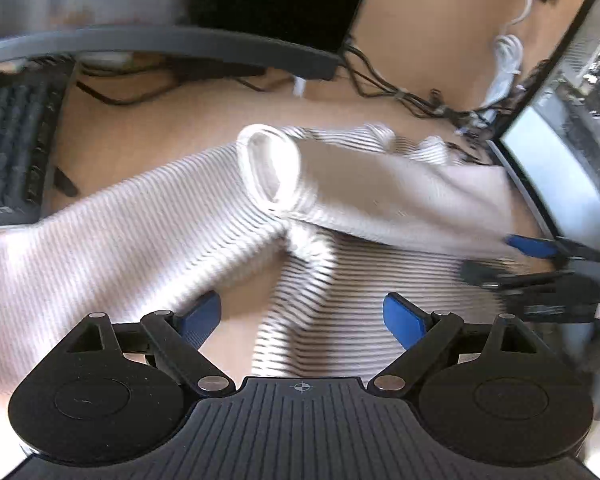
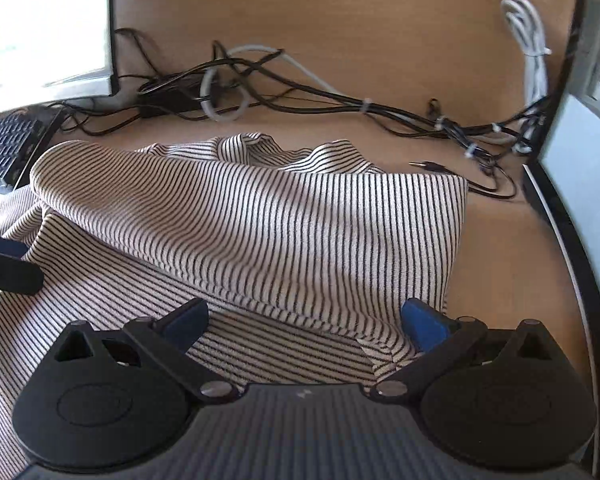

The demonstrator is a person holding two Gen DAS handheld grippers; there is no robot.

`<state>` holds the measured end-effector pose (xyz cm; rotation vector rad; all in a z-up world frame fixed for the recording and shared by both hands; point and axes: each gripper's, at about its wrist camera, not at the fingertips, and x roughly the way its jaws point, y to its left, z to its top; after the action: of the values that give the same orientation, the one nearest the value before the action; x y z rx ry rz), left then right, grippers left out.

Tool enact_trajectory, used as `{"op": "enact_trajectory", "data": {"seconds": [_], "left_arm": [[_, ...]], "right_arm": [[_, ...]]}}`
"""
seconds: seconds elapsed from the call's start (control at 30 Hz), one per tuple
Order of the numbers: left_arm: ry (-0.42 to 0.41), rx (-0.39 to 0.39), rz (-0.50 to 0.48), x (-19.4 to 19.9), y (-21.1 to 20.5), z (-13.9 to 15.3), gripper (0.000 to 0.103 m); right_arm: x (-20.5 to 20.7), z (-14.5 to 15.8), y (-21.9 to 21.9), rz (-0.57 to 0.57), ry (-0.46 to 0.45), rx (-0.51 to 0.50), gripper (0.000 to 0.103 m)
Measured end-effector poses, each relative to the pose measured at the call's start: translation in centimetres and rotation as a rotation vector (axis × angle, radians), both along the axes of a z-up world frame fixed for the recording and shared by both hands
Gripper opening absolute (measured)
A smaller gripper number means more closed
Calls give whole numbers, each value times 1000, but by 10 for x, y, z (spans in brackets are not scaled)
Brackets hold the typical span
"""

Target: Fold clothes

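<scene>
A white garment with thin dark stripes [image 1: 380, 276] lies rumpled on the wooden desk [image 1: 140, 120]. One long sleeve [image 1: 120, 236] runs to the left, and its open cuff [image 1: 268, 164] is turned up at the middle. My left gripper [image 1: 303, 316] is open just above the cloth, where the sleeve meets the body. In the right wrist view the garment [image 2: 260, 216] is folded over itself. My right gripper [image 2: 306, 322] is open over its near hem, with the right pad by the fold's corner. Its fingers [image 1: 532, 246] show blurred at the left wrist view's right edge.
A black keyboard [image 1: 12, 148] sits left of the garment and a lit monitor [image 1: 572, 152] stands on the right. Behind the cloth lie tangled black cables [image 2: 300, 92], a loose jack plug [image 2: 424, 165] and a white cable [image 2: 528, 48]. Bare desk [image 2: 500, 264] shows right of the fold.
</scene>
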<state>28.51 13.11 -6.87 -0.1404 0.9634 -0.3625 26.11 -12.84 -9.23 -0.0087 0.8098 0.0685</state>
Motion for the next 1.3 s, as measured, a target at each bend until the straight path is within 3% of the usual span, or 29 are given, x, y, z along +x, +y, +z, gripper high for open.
{"op": "enact_trajectory", "data": {"seconds": [0.13,0.2,0.33,0.4,0.6,0.7,0.9,1.0,1.1,1.2,1.3], "left_arm": [[-26,57,47,0,13,7,91],[-38,40,38,-4,16,13,91],[-101,-51,-92,-24,3,27,93],[-131,-77,-154,-30,-11,26,95],[-178,-8,-187,-35,-42,-7,96],[-203,34,-198,-48,-45,-5,96],[-177,42,-222,-82,-44,6,96],[-185,-72,-102,-76,-22,36,93],[-226,-53,35,-46,-6,61,92],[-176,-33,128,-5,2,57,86],[-73,-28,135,28,1,37,79]], "right_arm": [[-18,19,-8,-14,-9,113,103],[-27,18,-6,-19,25,176,103],[-48,8,-5,-43,97,323,103],[-64,6,-3,-60,64,344,103],[-69,2,6,60,38,156,103],[-65,-2,4,120,9,22,103],[-59,-3,-5,114,-16,15,103],[-62,-4,-2,114,-22,13,103],[-64,-4,-1,115,-28,11,103],[-64,-4,-2,115,-33,11,103],[-63,-4,-1,117,-31,9,103]]}}
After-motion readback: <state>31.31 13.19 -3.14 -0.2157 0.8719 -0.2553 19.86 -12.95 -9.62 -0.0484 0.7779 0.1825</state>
